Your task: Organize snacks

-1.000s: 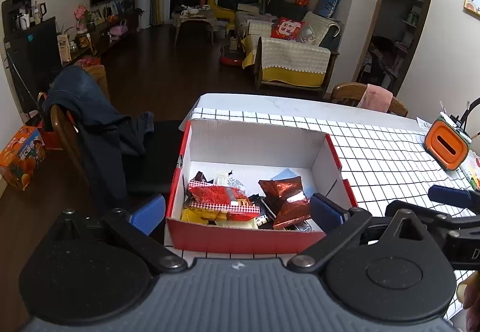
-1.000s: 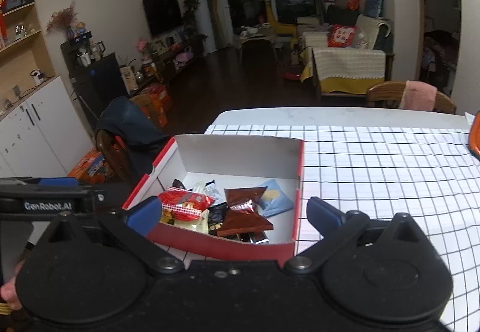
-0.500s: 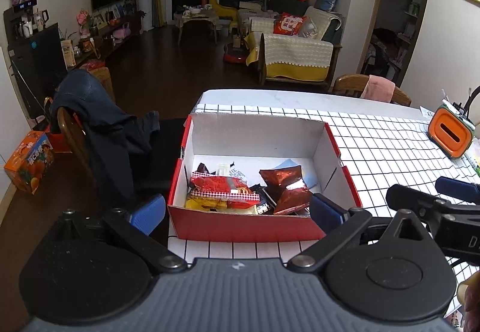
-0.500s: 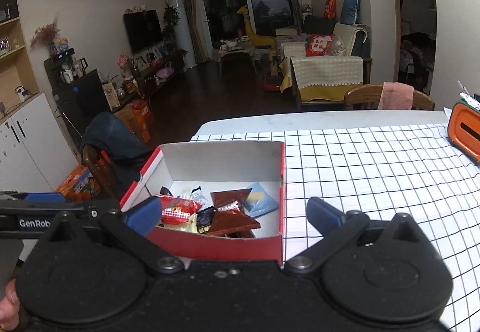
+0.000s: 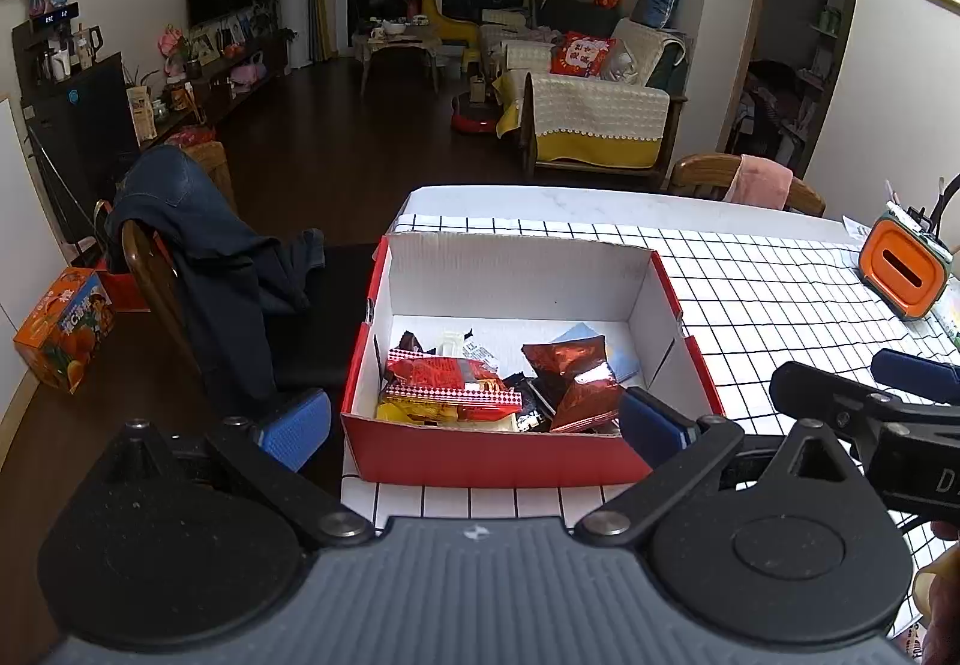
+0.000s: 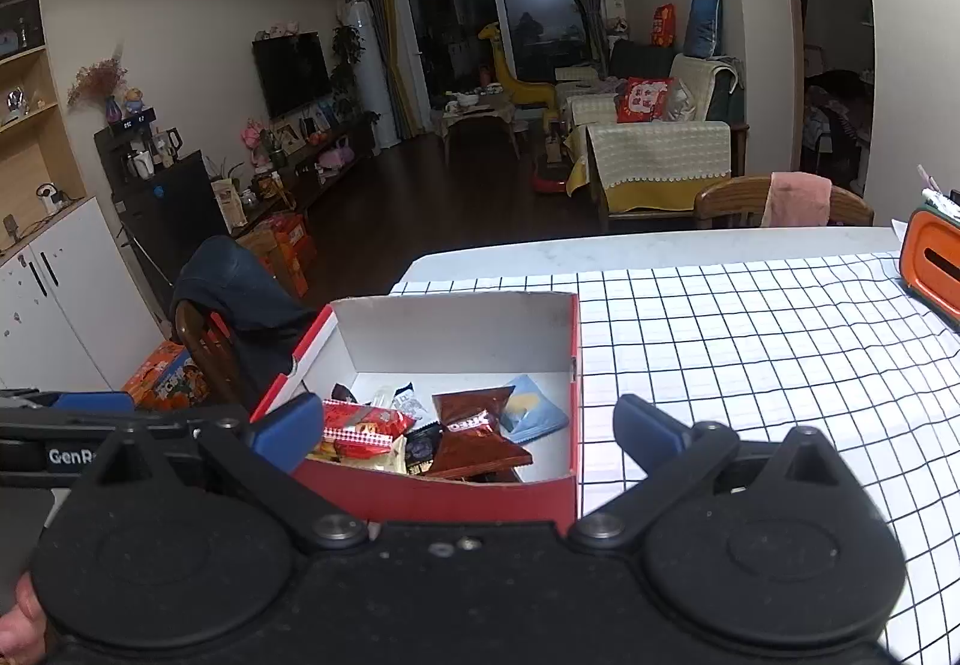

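A red box with a white inside (image 5: 516, 269) (image 6: 456, 323) stands at the table's left edge. It holds several snack packets: a red-and-white packet (image 5: 444, 374) (image 6: 360, 428), a dark red foil packet (image 5: 576, 371) (image 6: 474, 434) and a light blue packet (image 6: 531, 407). My left gripper (image 5: 474, 425) is open and empty, held just short of the box's near wall. My right gripper (image 6: 468, 434) is open and empty, above the box's near wall. The right gripper also shows at the right of the left wrist view (image 5: 864, 401).
The table has a black-and-white grid cloth (image 5: 780, 293) (image 6: 750, 341). An orange tissue holder (image 5: 903, 269) (image 6: 933, 263) stands at its right. A chair draped with dark clothes (image 5: 198, 257) (image 6: 240, 305) is left of the table. Another chair (image 6: 786, 200) is at the far side.
Both grippers have drawn back and risen from the box, so it looks smaller and farther. The snacks in the box have not moved.
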`<move>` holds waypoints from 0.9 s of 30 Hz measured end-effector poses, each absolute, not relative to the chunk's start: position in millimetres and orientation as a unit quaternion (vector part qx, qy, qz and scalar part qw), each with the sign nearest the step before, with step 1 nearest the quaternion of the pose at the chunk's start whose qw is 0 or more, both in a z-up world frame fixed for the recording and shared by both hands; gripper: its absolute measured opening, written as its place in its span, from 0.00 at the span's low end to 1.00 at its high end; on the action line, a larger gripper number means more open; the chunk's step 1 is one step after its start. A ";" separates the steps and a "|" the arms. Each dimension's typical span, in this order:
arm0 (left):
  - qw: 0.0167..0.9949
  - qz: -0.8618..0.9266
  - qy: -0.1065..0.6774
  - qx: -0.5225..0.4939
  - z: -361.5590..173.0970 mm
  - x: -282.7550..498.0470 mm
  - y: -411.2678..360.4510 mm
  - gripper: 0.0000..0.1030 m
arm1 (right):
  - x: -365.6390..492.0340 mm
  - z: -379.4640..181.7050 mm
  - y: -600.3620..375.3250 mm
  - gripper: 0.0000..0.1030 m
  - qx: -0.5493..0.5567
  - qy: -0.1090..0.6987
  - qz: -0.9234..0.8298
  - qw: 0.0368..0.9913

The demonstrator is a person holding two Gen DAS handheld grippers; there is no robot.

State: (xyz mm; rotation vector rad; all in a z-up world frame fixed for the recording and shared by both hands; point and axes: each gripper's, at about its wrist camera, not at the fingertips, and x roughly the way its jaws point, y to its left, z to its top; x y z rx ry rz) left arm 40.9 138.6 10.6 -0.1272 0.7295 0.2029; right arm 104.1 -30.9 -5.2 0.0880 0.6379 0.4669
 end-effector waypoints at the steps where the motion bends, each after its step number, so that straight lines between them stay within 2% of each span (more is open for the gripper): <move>1: 0.927 0.099 0.355 -0.063 11.2 41.2 138.5 1.00 | 105.0 -4.7 -31.5 1.00 0.044 0.311 0.228 0.922; 27: 0.929 0.091 0.353 -0.061 19.6 44.2 135.5 1.00 | 111.6 -2.7 -31.3 1.00 0.052 0.312 0.226 0.921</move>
